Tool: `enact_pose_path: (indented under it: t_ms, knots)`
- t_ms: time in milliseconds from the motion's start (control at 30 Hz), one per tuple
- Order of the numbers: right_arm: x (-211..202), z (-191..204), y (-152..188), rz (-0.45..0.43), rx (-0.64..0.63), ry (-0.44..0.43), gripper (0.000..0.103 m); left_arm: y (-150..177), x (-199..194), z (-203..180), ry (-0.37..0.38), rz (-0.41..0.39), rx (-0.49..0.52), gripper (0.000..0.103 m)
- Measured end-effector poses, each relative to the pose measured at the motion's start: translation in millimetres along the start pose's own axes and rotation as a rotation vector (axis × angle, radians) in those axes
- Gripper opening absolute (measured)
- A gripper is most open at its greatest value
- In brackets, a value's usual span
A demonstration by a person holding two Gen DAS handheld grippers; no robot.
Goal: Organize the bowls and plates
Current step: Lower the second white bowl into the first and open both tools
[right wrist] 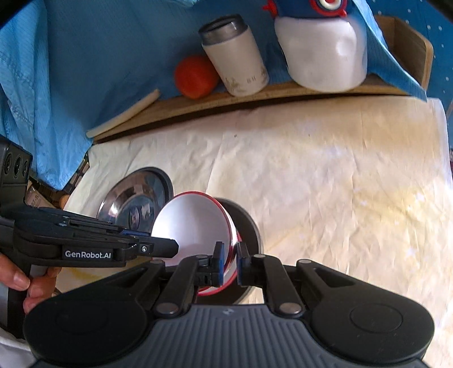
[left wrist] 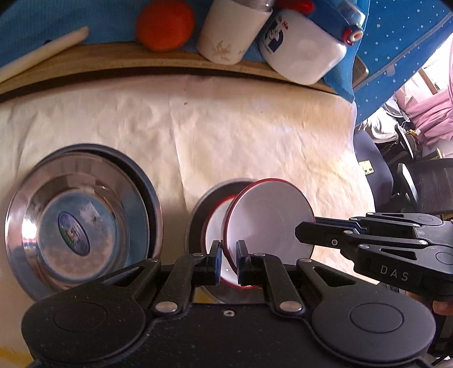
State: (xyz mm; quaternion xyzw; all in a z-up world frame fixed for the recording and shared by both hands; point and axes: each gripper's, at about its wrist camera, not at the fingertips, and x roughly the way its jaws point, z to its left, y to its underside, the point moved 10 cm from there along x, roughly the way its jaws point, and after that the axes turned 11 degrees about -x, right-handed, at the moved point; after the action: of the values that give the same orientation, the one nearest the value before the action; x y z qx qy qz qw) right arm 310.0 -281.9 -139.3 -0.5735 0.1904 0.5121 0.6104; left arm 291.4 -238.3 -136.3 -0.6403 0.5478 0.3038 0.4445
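Observation:
A white bowl with a red rim [left wrist: 269,223] [right wrist: 189,226] hangs tilted just above the cream cloth. My left gripper [left wrist: 228,261] [right wrist: 173,246] is shut on its rim on one side. From the other side my right gripper [left wrist: 304,233] [right wrist: 230,263] is shut on the opposite rim. Right under the bowl sits a steel bowl [left wrist: 198,206] [right wrist: 246,226], and a second red-rimmed white piece [left wrist: 212,229] shows inside it. A stack of steel plates [left wrist: 82,226] [right wrist: 136,198] lies on the cloth to the left.
A wooden ledge [left wrist: 113,59] [right wrist: 198,104] runs along the back with an orange ball [left wrist: 165,24], a white tumbler [left wrist: 232,31], a white-and-blue container [left wrist: 303,48] and a pale stick [left wrist: 42,53]. Blue fabric [right wrist: 85,56] hangs behind. An office chair [left wrist: 424,186] stands past the table's right edge.

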Motion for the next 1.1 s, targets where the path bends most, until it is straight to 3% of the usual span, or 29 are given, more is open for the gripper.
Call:
enact_pose_path:
  t_ms: [467,1100]
  knots:
    - [13,-2,6,0.044,0.014,-0.009,0.009,6,2,3,-0.021,0.007,-0.016,0.011]
    - [21,2,3,0.077,0.001,0.002,0.010,7,7,-2,-0.145,0.014,0.072,0.014]
